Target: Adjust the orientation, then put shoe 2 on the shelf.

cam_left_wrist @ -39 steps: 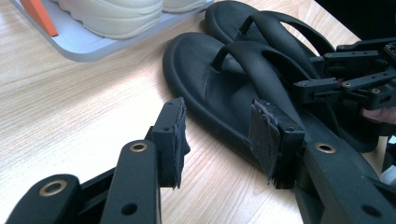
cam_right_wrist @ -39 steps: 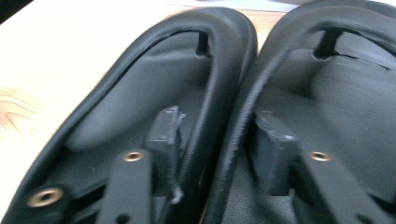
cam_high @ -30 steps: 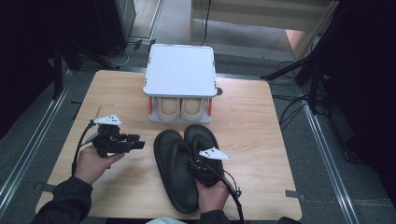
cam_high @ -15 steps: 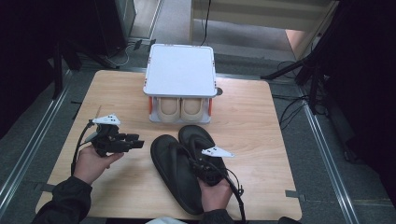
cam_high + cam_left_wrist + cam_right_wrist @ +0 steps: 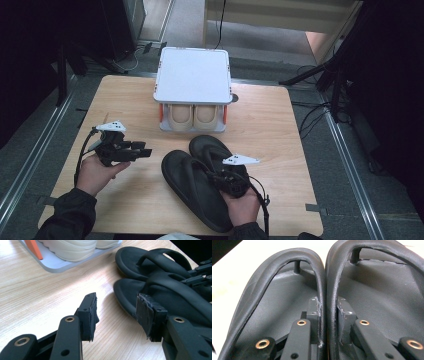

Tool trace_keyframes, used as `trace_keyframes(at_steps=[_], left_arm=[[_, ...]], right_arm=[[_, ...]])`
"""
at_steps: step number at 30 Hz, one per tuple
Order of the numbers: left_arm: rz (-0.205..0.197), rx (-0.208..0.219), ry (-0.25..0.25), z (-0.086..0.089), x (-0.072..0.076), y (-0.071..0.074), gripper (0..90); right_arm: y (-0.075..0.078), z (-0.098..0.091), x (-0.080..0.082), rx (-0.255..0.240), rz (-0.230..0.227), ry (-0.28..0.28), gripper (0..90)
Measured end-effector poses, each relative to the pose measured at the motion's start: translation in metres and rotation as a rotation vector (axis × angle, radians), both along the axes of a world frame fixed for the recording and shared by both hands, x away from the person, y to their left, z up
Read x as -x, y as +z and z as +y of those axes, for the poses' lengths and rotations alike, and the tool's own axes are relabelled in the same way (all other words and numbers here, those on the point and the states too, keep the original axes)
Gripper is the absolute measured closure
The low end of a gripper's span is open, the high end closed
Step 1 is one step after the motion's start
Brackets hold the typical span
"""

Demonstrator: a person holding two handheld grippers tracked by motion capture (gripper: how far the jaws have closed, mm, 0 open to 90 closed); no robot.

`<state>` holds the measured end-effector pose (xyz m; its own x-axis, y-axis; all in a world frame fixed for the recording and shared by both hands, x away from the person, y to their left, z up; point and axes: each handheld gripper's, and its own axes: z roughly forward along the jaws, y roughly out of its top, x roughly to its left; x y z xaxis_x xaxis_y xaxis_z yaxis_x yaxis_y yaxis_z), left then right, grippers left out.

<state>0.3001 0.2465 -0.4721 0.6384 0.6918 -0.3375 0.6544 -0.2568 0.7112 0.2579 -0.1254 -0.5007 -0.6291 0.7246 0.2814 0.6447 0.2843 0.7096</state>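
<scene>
Black rubber flip-flops lie side by side on the pale wooden bench, just in front of the white-lidded shoe rack holding cream shoes. Our right hand-held gripper pinches the two inner straps together, jaws nearly closed on them. Our left hand-held gripper hovers beside the sandals, jaws wide, empty. We judge the pair gripped for moving; next we need a steady lift.

Matt black rubbery sandals with smooth leathery straps on a pale, finely grained wooden table.
</scene>
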Motion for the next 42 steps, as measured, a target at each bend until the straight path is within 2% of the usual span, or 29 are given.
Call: trace_keyframes(at_steps=[4, 5, 6, 7, 8, 10, 12, 13, 14, 15, 19, 21, 24, 26, 27, 32, 42], left_arm=[[-0.001, 0.002, 0.011, 0.005, 0.001, 0.0, 51.9], [0.001, 0.004, 0.015, 0.007, 0.0, 0.0, 51.8], [0.001, 0.004, 0.015, 0.007, 0.0, 0.0, 51.8], [0.002, 0.006, 0.021, 0.008, 0.001, 0.0, 51.8], [0.002, 0.015, 0.034, 0.012, 0.001, 0.0, 51.7], [0.008, 0.022, 0.046, 0.016, 0.001, 0.0, 51.7], [0.009, 0.017, 0.049, 0.018, 0.001, 0.0, 51.6], [0.019, 0.018, 0.056, 0.021, 0.002, 0.0, 51.6], [0.019, 0.018, 0.056, 0.021, 0.002, 0.0, 51.3], [0.022, 0.008, 0.06, 0.022, 0.002, 0.0, 50.9], [0.032, 0.004, 0.08, 0.027, 0.002, -0.001, 50.0], [0.033, 0.002, 0.08, 0.029, 0.002, -0.001, 49.9], [0.037, -0.022, 0.095, 0.033, 0.002, -0.002, 49.3], [0.044, -0.031, 0.091, 0.035, 0.002, -0.003, 49.1], [0.046, -0.032, 0.094, 0.036, 0.002, -0.004, 48.8], [0.047, -0.024, 0.112, 0.041, 0.0, -0.004, 48.7], [0.047, -0.019, 0.13, 0.047, -0.003, -0.005, 48.8]], right_arm=[[0.006, -0.002, -0.006, -0.019, -0.003, 0.081, 76.3], [0.007, -0.001, -0.008, -0.02, -0.004, 0.126, 76.3], [0.007, -0.001, -0.008, -0.02, -0.004, 0.126, 76.3], [0.009, 0.0, -0.01, -0.017, -0.005, 0.165, 76.3], [0.012, 0.002, -0.014, -0.002, -0.009, 0.227, 76.4], [0.015, 0.006, -0.017, 0.01, -0.018, 0.284, 76.4], [0.016, 0.007, -0.019, 0.003, -0.02, 0.301, 76.4], [0.018, 0.01, -0.023, -0.02, -0.009, 0.34, 76.4], [0.018, 0.01, -0.023, -0.02, -0.009, 0.34, 76.4], [0.02, 0.012, -0.027, -0.033, -0.005, 0.371, 76.4], [0.026, 0.017, -0.033, -0.038, -0.013, 0.421, 76.3], [0.027, 0.018, -0.034, -0.039, -0.012, 0.429, 76.3], [0.037, 0.024, -0.04, -0.04, -0.008, 0.482, 76.3], [0.039, 0.024, -0.04, -0.042, -0.001, 0.49, 76.3], [0.044, 0.026, -0.043, -0.037, -0.012, 0.516, 76.3], [0.052, 0.027, -0.05, -0.039, -0.014, 0.535, 76.3], [0.081, 0.028, -0.064, -0.05, -0.014, 0.605, 76.2]])
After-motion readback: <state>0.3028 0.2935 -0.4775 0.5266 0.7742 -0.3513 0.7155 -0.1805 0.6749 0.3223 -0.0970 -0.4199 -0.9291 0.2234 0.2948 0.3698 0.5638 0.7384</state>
